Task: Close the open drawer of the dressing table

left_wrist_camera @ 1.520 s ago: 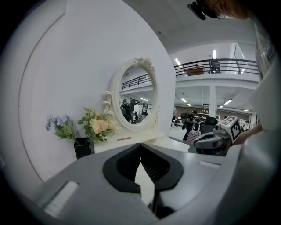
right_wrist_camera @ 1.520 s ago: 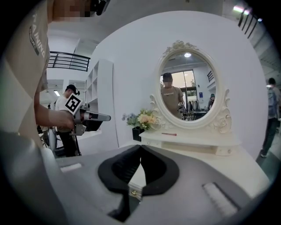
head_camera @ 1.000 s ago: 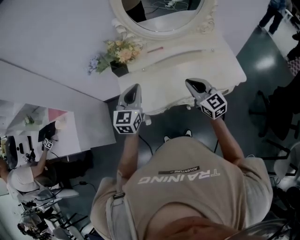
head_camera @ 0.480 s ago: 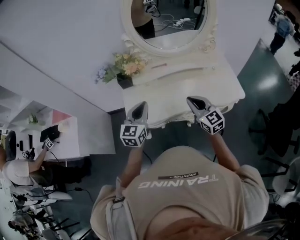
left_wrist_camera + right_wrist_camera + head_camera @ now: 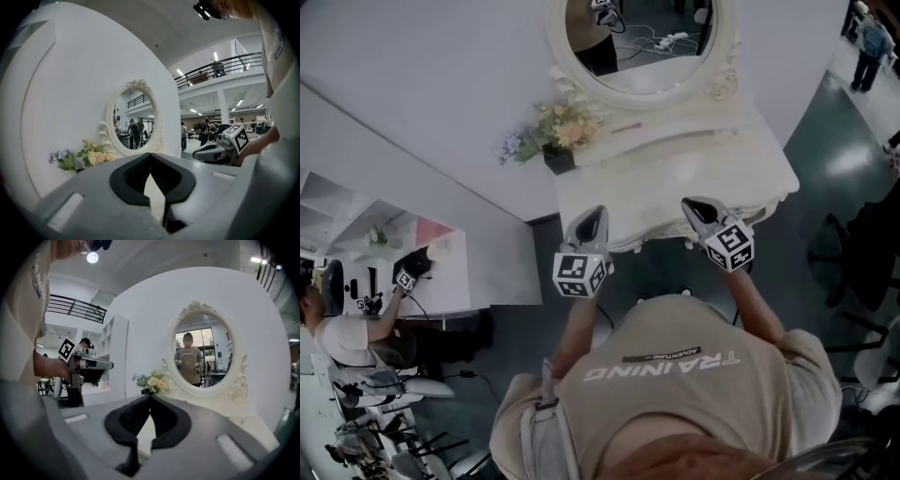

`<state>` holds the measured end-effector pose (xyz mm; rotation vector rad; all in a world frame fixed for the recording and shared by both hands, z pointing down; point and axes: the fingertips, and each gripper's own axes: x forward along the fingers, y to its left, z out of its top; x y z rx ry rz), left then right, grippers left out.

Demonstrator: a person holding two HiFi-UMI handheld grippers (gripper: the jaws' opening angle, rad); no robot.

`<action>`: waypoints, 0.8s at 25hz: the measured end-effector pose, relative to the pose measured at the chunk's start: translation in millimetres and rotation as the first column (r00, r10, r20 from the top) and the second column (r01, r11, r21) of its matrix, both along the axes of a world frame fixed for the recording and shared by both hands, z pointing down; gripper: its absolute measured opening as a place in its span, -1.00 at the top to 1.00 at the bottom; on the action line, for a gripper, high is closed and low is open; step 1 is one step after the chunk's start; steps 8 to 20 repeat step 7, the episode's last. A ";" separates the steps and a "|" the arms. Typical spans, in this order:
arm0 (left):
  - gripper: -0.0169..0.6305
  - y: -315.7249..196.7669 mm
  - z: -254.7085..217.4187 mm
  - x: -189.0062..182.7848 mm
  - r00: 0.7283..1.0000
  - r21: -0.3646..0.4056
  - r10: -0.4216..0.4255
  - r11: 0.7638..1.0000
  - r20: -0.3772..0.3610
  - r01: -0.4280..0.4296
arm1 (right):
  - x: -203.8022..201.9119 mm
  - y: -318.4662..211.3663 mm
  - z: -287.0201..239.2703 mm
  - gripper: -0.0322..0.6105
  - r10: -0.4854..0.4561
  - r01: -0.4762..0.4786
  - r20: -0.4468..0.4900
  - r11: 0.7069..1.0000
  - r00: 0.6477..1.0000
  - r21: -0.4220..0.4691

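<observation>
The white dressing table [image 5: 694,159] stands against the wall, with an oval mirror [image 5: 642,42] and a bunch of flowers [image 5: 553,127] at its back left. From above its tabletop hides the drawer, which shows in no view. My left gripper [image 5: 598,212] hovers over the table's front edge, left of centre. My right gripper [image 5: 689,202] hovers over the same edge, right of centre. In the left gripper view the left gripper [image 5: 150,155] has its jaws meeting with nothing between them. The right gripper [image 5: 150,396] looks the same in its own view.
A white partition [image 5: 412,122] runs left of the table. A person sits at a white desk [image 5: 441,272] at lower left. Dark office chairs [image 5: 853,253] stand at the right. In the mirror [image 5: 202,352] I see a person's reflection. The floor under the table is dark grey.
The head view has shifted, so the table and both grippers sit lower and further right in the picture. Both grippers stay over the table's front edge, still shut.
</observation>
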<state>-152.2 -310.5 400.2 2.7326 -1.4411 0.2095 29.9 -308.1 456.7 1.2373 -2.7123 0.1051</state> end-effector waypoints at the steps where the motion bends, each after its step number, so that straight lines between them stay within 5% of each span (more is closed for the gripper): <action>1: 0.93 -1.1 1.6 -0.3 1.000 -0.004 -0.001 1.000 0.001 0.001 | -1.6 -0.3 2.2 0.89 -0.005 0.005 0.003 1.000 1.000 -0.002; 20: 0.93 -9.9 9.9 9.6 1.000 -0.010 0.007 1.000 0.009 -0.007 | 3.9 -8.9 16.5 0.89 -0.012 0.012 -0.002 1.000 1.000 -0.023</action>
